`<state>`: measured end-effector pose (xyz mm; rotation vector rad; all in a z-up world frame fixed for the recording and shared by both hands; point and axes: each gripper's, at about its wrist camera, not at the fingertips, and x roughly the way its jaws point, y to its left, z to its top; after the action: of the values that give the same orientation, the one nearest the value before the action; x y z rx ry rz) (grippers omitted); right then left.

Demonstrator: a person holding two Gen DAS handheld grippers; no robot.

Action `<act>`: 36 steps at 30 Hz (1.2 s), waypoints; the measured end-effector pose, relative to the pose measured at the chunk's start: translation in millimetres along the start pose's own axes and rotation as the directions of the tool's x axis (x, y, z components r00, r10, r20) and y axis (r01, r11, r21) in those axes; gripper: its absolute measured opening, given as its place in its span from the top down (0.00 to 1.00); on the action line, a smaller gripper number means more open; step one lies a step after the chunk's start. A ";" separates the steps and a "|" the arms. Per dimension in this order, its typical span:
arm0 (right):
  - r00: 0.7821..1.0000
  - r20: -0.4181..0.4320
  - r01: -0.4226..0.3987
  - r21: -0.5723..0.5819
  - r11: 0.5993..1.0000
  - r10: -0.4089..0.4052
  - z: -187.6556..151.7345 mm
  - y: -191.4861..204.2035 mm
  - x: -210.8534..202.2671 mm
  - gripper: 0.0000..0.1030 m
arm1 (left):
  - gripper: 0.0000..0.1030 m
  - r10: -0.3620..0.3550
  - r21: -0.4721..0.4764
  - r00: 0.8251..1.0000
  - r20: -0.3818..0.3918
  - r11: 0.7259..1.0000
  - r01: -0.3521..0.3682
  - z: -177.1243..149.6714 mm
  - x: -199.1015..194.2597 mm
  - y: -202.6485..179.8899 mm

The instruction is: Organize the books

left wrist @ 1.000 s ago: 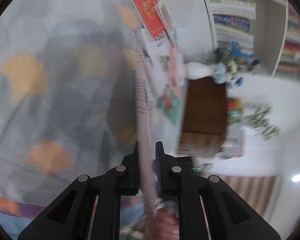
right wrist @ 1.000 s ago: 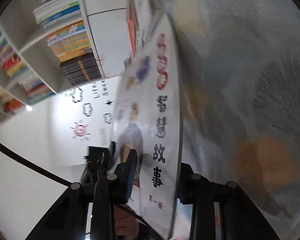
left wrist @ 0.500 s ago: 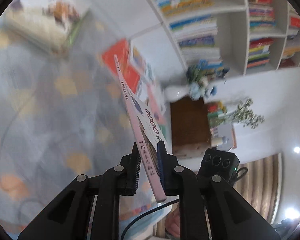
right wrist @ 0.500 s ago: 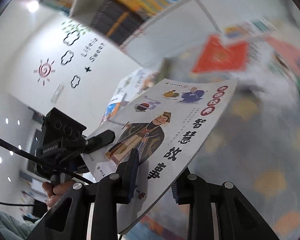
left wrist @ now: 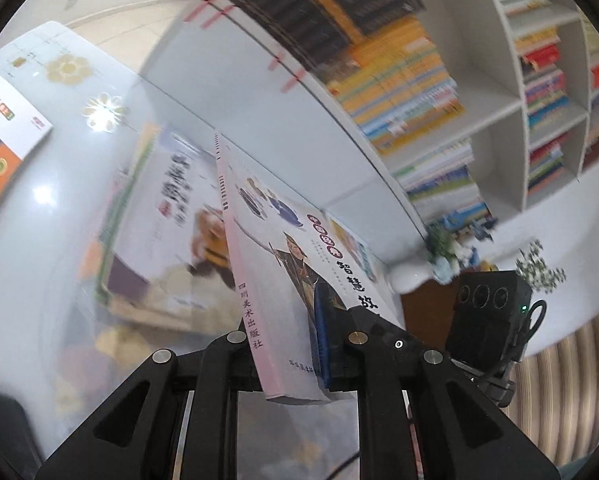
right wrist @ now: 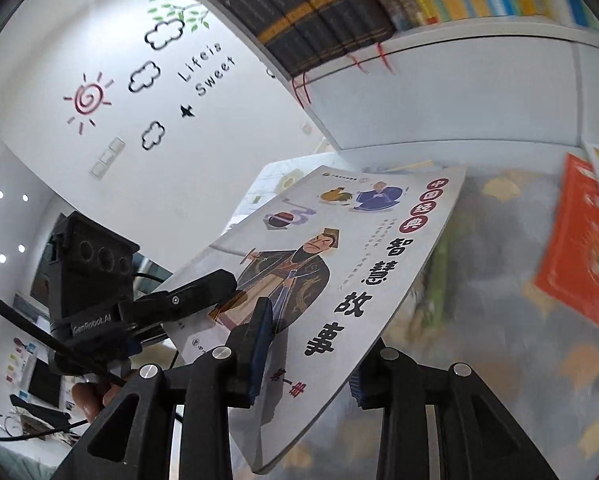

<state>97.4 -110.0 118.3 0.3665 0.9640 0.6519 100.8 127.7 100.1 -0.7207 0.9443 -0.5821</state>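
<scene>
A thin storybook [left wrist: 267, 280] with a pink spine and a robed cartoon figure on its white cover is held in the air by both grippers. My left gripper [left wrist: 283, 344] is shut on its spine end. My right gripper [right wrist: 311, 344] is shut on the cover's lower edge [right wrist: 339, 280]. The left gripper's body [right wrist: 179, 300] shows in the right wrist view, clamped on the book's left edge. The right gripper's body [left wrist: 487, 320] shows at the right of the left wrist view. The book tilts, cover up, above a stack of books [left wrist: 159, 232] on the floor.
A white bookcase [left wrist: 499, 100] packed with books stands ahead. A blue and orange book [left wrist: 3, 152] lies at the left. A red book [right wrist: 579, 248] lies on the patterned mat at the right. A vase of flowers [left wrist: 443, 248] stands by the bookcase.
Both grippers have carried the book up and toward the bookcase. The view has swung from the patterned mat to the shelves and the stack of books.
</scene>
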 end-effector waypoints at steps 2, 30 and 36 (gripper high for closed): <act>0.999 -0.022 0.023 -0.019 1.000 -0.023 11.2 0.0 19.7 0.69 | 0.87 0.025 0.000 1.000 -0.002 1.000 -0.025 8.9 6.0 14.8; 0.980 -0.183 0.151 0.393 0.907 -0.084 -79.2 -110.7 10.9 0.49 | 0.76 0.315 0.177 0.943 -0.111 0.939 -0.293 -25.4 39.6 -8.8; 0.970 -0.159 0.242 0.540 0.806 -0.185 -184.7 -166.8 -105.5 0.49 | 0.75 0.204 0.263 0.933 -0.298 0.957 -0.125 -75.2 124.9 -88.1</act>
<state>-43.9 -304.1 -5.9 0.7358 1.2685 0.1655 82.1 -39.7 74.2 -0.3270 1.2013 -0.6626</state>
